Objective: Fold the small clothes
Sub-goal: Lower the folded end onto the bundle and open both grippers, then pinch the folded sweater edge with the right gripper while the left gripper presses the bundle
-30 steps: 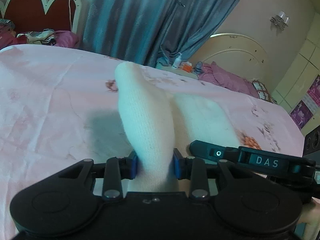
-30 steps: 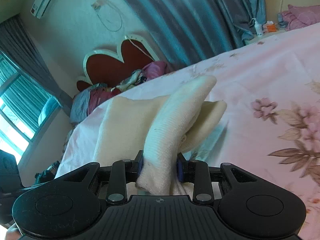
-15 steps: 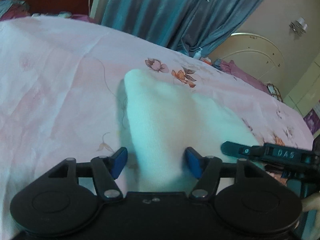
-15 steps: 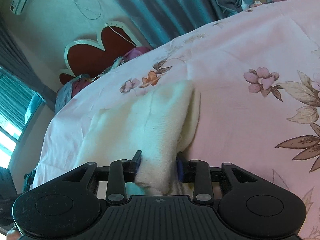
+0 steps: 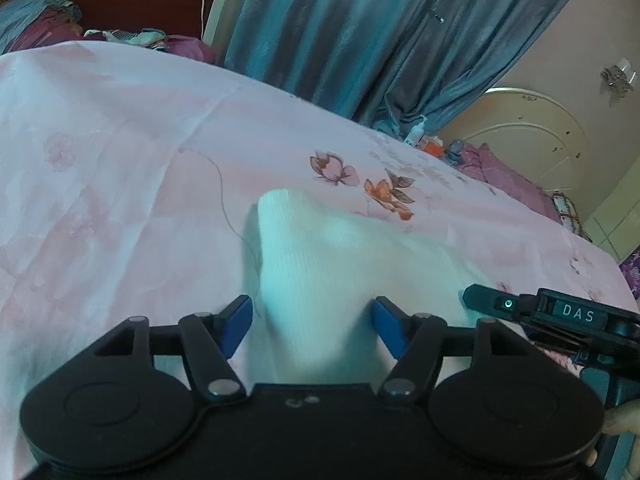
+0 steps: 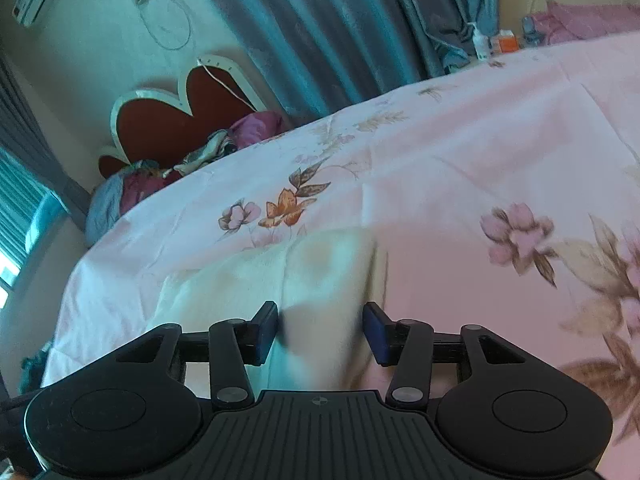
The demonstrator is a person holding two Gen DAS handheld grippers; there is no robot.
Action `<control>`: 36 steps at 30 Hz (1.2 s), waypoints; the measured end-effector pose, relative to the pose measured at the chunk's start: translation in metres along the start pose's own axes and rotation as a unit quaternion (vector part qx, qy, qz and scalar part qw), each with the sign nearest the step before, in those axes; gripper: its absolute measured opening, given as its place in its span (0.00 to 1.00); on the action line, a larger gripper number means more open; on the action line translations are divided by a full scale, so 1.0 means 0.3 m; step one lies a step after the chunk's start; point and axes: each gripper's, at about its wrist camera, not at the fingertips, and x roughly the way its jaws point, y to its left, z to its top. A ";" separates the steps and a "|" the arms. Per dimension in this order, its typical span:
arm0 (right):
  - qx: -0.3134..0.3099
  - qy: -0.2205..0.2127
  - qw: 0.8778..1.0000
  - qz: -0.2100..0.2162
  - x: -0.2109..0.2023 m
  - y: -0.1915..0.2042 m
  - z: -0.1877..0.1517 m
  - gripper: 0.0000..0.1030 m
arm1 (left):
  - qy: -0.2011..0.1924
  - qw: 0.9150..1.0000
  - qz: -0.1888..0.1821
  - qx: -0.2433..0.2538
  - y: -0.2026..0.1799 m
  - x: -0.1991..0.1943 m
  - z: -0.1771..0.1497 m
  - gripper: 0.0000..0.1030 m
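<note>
A small cream knitted garment (image 5: 340, 264) lies on the pink floral bedsheet (image 5: 120, 160). My left gripper (image 5: 312, 326) is open, its blue pads apart on either side of a raised fold of the garment. In the right wrist view the same garment (image 6: 280, 280) lies flat with a folded edge. My right gripper (image 6: 320, 332) is open, its pads spread around that edge. The right gripper's body (image 5: 560, 316) shows at the right of the left wrist view.
The bedsheet (image 6: 440, 160) covers the whole bed. A red heart-shaped headboard (image 6: 172, 120) with piled bedding stands at the far end. Blue curtains (image 5: 360, 40) hang behind. A nightstand with bottles (image 5: 424, 140) and a second bed are at the far right.
Both grippers lowered the lifted garment onto the bed. The left gripper opened half a second ago and widened. The right gripper has opened just now and let go.
</note>
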 end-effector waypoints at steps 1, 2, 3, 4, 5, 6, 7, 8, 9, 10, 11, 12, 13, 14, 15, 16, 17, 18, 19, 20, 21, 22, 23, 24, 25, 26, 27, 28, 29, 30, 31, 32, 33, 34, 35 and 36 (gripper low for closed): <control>-0.021 -0.002 1.000 -0.014 0.010 0.015 0.003 0.26 | 0.003 1.000 0.004 -0.002 0.002 0.011 0.003 0.68; -0.037 -0.007 0.999 -0.029 0.018 0.024 0.003 0.23 | 0.006 1.000 0.005 -0.004 0.005 0.021 0.003 0.69; -0.051 -0.007 0.998 -0.042 0.031 0.028 0.000 0.23 | 0.007 1.000 0.007 -0.006 0.008 0.026 -0.001 0.71; -0.061 0.000 0.997 -0.051 0.047 0.028 -0.006 0.23 | 0.007 1.000 0.009 -0.004 0.009 0.028 -0.006 0.73; -0.067 0.008 0.996 -0.055 0.061 0.025 -0.012 0.23 | 0.005 1.000 0.010 -0.001 0.007 0.024 -0.010 0.73; -0.070 0.009 0.996 -0.056 0.061 0.023 -0.016 0.23 | 0.005 1.000 0.012 0.003 0.005 0.015 -0.013 0.73; -0.064 0.007 0.997 -0.053 0.047 0.021 -0.013 0.23 | 0.002 1.000 0.014 0.007 0.002 0.001 -0.013 0.72; -0.056 0.004 0.997 -0.047 0.027 0.019 -0.010 0.23 | -0.003 1.000 0.016 0.012 -0.003 -0.019 -0.015 0.70; -0.050 -0.001 0.998 -0.039 -0.004 0.018 -0.009 0.24 | -0.009 1.000 0.017 0.017 -0.006 -0.044 -0.019 0.67; -0.049 -0.005 0.998 -0.034 -0.032 0.019 -0.009 0.25 | -0.015 1.000 0.014 0.021 -0.008 -0.069 -0.025 0.66; -0.048 -0.011 0.998 -0.029 -0.064 0.019 -0.013 0.28 | -0.019 0.999 0.010 0.026 -0.009 -0.094 -0.034 0.66; -0.049 -0.015 0.999 -0.021 -0.098 0.019 -0.020 0.35 | -0.021 0.999 0.009 0.034 -0.011 -0.120 -0.046 0.66; -0.048 -0.017 0.999 -0.013 -0.129 0.018 -0.029 0.40 | -0.023 0.999 0.010 0.039 -0.014 -0.141 -0.058 0.66; -0.045 -0.019 0.999 -0.006 -0.158 0.019 -0.041 0.49 | -0.023 0.999 0.007 0.042 -0.012 -0.165 -0.077 0.66; -0.043 -0.018 0.999 0.003 -0.192 0.017 -0.060 0.49 | -0.021 0.999 0.005 0.044 -0.013 -0.178 -0.092 0.66; -0.042 -0.015 0.999 0.012 -0.215 0.016 -0.079 0.49 | -0.017 0.999 0.007 0.044 -0.012 -0.192 -0.110 0.66; -0.040 -0.009 0.999 0.020 -0.237 0.014 -0.103 0.49 | -0.012 0.999 0.008 0.045 -0.010 -0.203 -0.130 0.66; -0.039 -0.004 0.999 0.024 -0.252 0.020 -0.122 0.49 | -0.006 0.999 0.006 0.045 -0.009 -0.213 -0.152 0.66; -0.040 0.002 0.999 0.026 -0.265 0.019 -0.145 0.49 | 0.000 0.999 0.005 0.043 -0.009 -0.220 -0.170 0.66; -0.040 0.011 0.999 0.027 -0.274 0.018 -0.170 0.49 | 0.006 0.999 0.003 0.041 -0.009 -0.225 -0.190 0.66; -0.038 0.015 0.999 0.027 -0.281 0.014 -0.191 0.49 | 0.014 0.999 0.002 0.041 -0.011 -0.227 -0.210 0.66; -0.036 0.022 0.999 0.027 -0.287 0.010 -0.216 0.48 | 0.023 0.999 0.000 0.042 -0.013 -0.227 -0.230 0.65; -0.037 0.035 0.998 0.027 -0.287 0.007 -0.240 0.38 | 0.032 0.999 0.001 0.043 -0.014 -0.223 -0.248 0.65; -0.035 0.047 0.998 0.024 -0.285 0.002 -0.261 0.27 | 0.042 0.998 0.004 0.045 -0.014 -0.215 -0.266 0.65; -0.032 0.055 0.998 0.019 -0.285 -0.004 -0.280 0.24 | 0.043 0.998 0.006 0.049 -0.015 -0.211 -0.279 0.65; -0.028 0.064 0.997 0.019 -0.286 -0.011 -0.297 0.18 | 0.039 0.998 0.009 0.055 -0.015 -0.214 -0.289 0.64; -0.021 0.072 0.997 0.022 -0.290 -0.018 -0.313 0.14 | 0.038 0.997 0.013 0.064 -0.019 -0.216 -0.295 0.64; -0.015 0.077 0.997 0.026 -0.298 -0.021 -0.327 0.12 | 0.039 0.997 0.014 0.069 -0.022 -0.217 -0.297 0.62; -0.013 0.081 0.996 0.029 -0.308 -0.019 -0.336 0.10 | 0.041 0.997 0.013 0.069 -0.024 -0.219 -0.298 0.58; -0.016 0.083 0.996 0.030 -0.324 -0.015 -0.346 0.09 | 0.046 0.997 0.008 0.064 -0.019 -0.229 -0.300 0.56; -0.020 0.083 0.996 0.028 -0.333 -0.014 -0.355 0.09 | 0.050 0.997 0.003 0.060 -0.014 -0.236 -0.302 0.54; -0.024 0.083 0.996 0.022 -0.337 -0.017 -0.366 0.09 | 0.052 0.997 0.001 0.061 -0.011 -0.239 -0.309 0.54; -0.026 0.084 0.996 0.020 -0.336 -0.027 -0.379 0.09 | 0.050 0.997 0.001 0.066 -0.007 -0.237 -0.317 0.54; -0.024 0.082 0.996 0.021 -0.339 -0.032 -0.384 0.09 | 0.048 0.996 0.003 0.071 -0.005 -0.234 -0.324 0.54; -0.024 0.085 0.996 0.017 -0.341 -0.027 -0.381 0.09 | 0.047 0.996 0.006 0.073 -0.011 -0.236 -0.326 0.55; -0.030 0.086 0.996 0.010 -0.344 -0.017 -0.385 0.10 | 0.049 0.996 0.010 0.074 -0.019 -0.235 -0.326 0.54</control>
